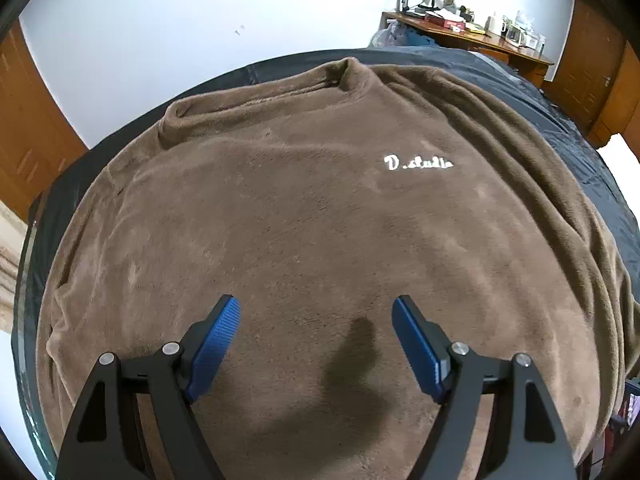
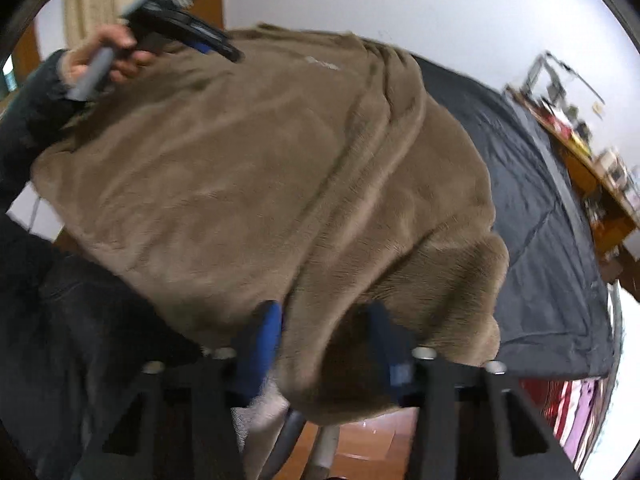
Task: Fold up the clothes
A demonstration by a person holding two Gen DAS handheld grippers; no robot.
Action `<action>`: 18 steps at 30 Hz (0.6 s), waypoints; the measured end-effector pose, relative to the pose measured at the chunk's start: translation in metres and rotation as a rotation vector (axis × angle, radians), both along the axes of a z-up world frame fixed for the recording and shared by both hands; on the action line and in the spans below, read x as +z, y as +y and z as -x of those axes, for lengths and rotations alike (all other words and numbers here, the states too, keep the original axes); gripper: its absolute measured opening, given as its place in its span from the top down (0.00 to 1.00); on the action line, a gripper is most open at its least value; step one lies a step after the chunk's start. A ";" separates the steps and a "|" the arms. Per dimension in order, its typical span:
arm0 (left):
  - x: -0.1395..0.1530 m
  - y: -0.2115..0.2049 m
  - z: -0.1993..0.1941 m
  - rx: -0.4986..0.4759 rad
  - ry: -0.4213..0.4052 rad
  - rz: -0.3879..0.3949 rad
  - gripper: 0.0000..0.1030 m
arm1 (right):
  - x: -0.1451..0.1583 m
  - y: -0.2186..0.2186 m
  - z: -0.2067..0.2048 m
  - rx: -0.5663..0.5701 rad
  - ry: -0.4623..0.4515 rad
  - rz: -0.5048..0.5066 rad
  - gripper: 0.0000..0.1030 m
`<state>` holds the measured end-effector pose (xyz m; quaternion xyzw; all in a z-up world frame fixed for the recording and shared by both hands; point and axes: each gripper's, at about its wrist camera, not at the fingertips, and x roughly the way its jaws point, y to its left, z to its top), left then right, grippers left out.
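Note:
A brown fleece sweater (image 1: 304, 208) lies spread flat on a dark grey cover (image 1: 560, 120), its collar (image 1: 348, 76) at the far side and a white logo (image 1: 418, 163) on the chest. My left gripper (image 1: 316, 308) hovers open just above the sweater's lower middle, with nothing between its blue pads (image 1: 218, 340). In the right wrist view the same gripper (image 2: 188, 28) shows at the upper left, held by a hand (image 2: 108, 56). My right gripper (image 2: 326, 340) is at the sweater's (image 2: 260, 168) near corner, where it overhangs the edge. A bunch of brown cloth fills the gap between its blue pads (image 2: 266, 344).
A wooden desk (image 1: 472, 36) crowded with small items stands beyond the far right corner. Wooden panels (image 1: 28, 120) flank the white wall. The person's dark trousers (image 2: 80, 340) are at the lower left. Metal legs (image 2: 324, 448) and wooden floor show below the overhanging cloth.

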<state>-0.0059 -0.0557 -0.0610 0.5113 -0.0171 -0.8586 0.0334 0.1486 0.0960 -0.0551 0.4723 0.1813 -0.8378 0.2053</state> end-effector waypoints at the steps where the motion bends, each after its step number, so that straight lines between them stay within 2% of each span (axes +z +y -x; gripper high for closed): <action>1: -0.003 -0.001 0.000 0.001 -0.004 0.002 0.20 | 0.000 0.002 0.004 -0.006 -0.005 0.013 0.61; 4: -0.011 -0.003 0.002 0.007 -0.018 0.011 0.20 | 0.000 0.007 0.013 -0.053 -0.004 0.015 0.71; 6: -0.016 -0.006 0.003 0.013 -0.027 0.012 0.20 | 0.005 0.014 0.020 -0.102 0.018 0.013 0.84; 9: -0.021 -0.010 0.003 0.023 -0.034 -0.001 0.20 | 0.030 0.036 0.033 -0.223 0.103 0.061 0.88; 13: -0.026 -0.017 -0.002 0.030 -0.019 -0.035 0.20 | 0.082 0.102 0.053 -0.452 0.242 0.308 0.93; 18: -0.026 -0.027 -0.013 0.025 0.023 -0.087 0.20 | 0.099 0.155 0.066 -0.609 0.252 0.643 0.93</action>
